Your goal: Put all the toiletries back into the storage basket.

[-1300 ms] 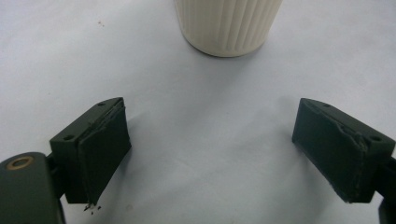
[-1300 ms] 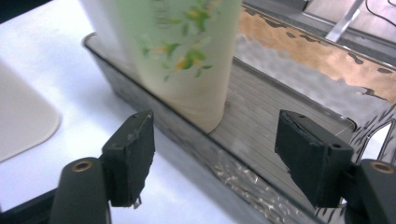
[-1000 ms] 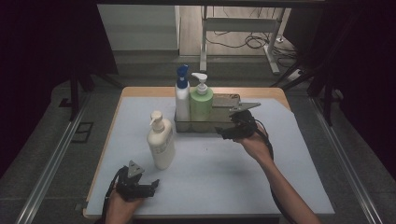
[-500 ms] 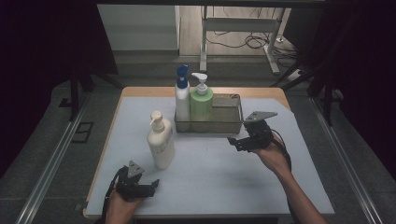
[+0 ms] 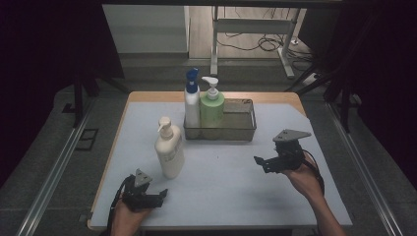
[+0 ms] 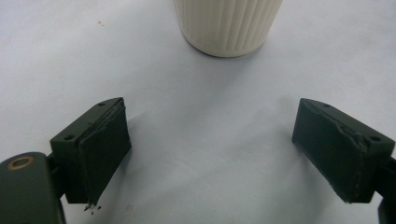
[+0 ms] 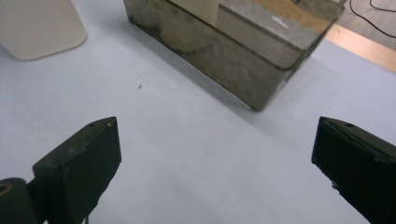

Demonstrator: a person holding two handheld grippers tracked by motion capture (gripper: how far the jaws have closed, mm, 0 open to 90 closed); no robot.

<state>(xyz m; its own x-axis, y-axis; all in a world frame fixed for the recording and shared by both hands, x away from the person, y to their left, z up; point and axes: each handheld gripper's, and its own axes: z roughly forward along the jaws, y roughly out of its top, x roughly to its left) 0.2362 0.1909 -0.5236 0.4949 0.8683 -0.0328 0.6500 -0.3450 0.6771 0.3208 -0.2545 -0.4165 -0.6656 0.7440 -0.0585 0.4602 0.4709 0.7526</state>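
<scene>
Cream bottle [image 5: 169, 152], green bottle [image 5: 212, 109], blue-capped white bottle [image 5: 192, 101], black tongs [image 5: 268, 164].

left gripper view: cream bottle [image 6: 229, 25] cut off by top edge, base alone visible. right gripper view: metal basket [image 7: 233, 51] cropped at top, contents unreadable; cream bottle also cropped top-left. high view: forearms cut by bottom edge.

Cream bottle [image 5: 169, 150] ribbed matt plastic; metal tray [image 7: 224, 56] dull, stained. Surface [image 5: 236, 167] smooth matt pale sheet, wood edge. Jaws matt black, scuffed.
</scene>
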